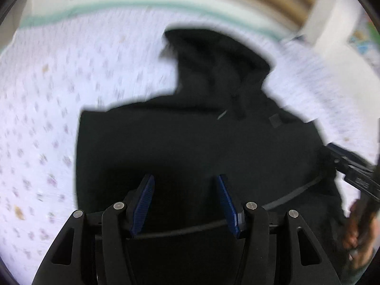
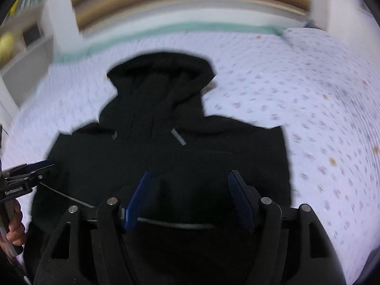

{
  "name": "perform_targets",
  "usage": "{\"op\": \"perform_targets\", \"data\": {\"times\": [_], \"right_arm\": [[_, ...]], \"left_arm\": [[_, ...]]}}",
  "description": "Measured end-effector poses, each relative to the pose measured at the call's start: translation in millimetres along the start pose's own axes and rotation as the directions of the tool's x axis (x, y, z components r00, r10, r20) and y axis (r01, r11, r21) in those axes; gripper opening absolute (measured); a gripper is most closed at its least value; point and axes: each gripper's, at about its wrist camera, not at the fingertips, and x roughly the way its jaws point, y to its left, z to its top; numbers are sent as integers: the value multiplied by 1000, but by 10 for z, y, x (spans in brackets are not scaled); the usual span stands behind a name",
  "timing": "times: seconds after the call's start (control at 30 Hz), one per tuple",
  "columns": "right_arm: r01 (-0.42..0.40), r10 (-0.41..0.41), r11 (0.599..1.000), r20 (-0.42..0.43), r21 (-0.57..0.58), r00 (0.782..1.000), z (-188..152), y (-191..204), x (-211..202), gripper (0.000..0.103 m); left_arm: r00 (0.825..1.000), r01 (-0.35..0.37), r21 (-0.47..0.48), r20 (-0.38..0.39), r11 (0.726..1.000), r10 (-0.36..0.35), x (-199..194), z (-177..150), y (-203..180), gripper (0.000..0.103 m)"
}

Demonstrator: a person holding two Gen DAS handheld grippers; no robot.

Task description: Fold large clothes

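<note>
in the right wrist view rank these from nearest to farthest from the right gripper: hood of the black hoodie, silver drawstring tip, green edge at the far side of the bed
1. silver drawstring tip, just ahead of the right gripper, on the black hoodie chest.
2. hood, farther up, centre-left, lying on the floral sheet.
3. green edge, at the far side of the bed, beyond the hood.

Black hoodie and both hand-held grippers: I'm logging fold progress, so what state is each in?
Black hoodie: flat on the bedsheet, hood up top, sleeves seemingly folded in.
Left hand-held gripper: open, empty, over the hoodie.
Right hand-held gripper: open, empty, over the hoodie.
</note>
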Motion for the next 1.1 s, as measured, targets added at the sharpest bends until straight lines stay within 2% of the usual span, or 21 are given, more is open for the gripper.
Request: {"op": "perform_targets", "data": {"times": [0.03, 0.1, 0.13, 0.27, 0.37, 0.43, 0.47, 0.5, 0.6, 0.63, 0.7, 0.77, 0.8, 0.9, 1.1], "right_arm": [[17, -17, 1000, -26, -7, 1000, 3, 40, 116, 72], [65, -65, 998, -141, -10, 988, -80, 28, 526, 71], [62, -62, 998, -159, -7, 985, -125, -11, 640, 71], [67, -69, 998, -145, -20, 987, -189, -43, 638, 72], [16, -10, 999, -155, 33, 988, -203, -147, 408, 70], [-58, 63, 997, -107, 54, 992, -256, -196, 59, 70], [-94, 96, 995, -54, 33, 994, -316, -223, -196, 71], [-86, 86, 996, -14, -1, 996, -379, -244, -400, 72], [10, -9, 999, 30, -35, 1000, -561, -339, -616, 74], [11, -11, 999, 23, -33, 1000, -598, -367, -591, 74], [3, -3, 1000, -43, 2, 999, -757, -497, -364, 72], [2, -1, 1000, -103, 14, 995, -883, -572, -51, 71], [-32, 34, 999, -83, 26, 996, -992, -625, 26, 71], [-66, 67, 997, -17, 45, 998, -1071, -708, -10, 71], [0, 0, 1000, 33, -3, 999, -1178, -604, -84, 72]], "left_arm": [[1000, -24, 14, -14, 1000, 24, 113, -24, 1, 56], [999, -38, 38, -1, 999, 38, 149, -53, -12, 56], [999, -36, 40, -5, 999, 37, 144, -53, -10, 56], [999, -31, 38, -14, 999, 32, 135, -28, -26, 56], [1000, -16, 36, 19, 999, 16, -117, -108, 29, 56], [998, 30, 40, 57, 999, -33, -423, -242, 99, 56], [996, 43, 36, 75, 998, -46, -530, -297, 138, 56], [995, 52, 31, 87, 998, -54, -611, -347, 161, 56], [989, 117, -2, 89, 993, -117, -691, -523, 232, 56], [991, 117, -17, 75, 993, -115, -625, -590, 243, 56], [995, 84, -38, 62, 996, -81, -459, -714, 272, 56], [994, 68, -30, 90, 997, -65, -373, -831, 254, 56], [993, 61, -22, 107, 998, -58, -345, -861, 249, 56], [992, 35, -12, 124, 999, -34, -331, -874, 234, 56], [978, 46, 0, 203, 999, -45, -386, -971, 261, 56]]}}
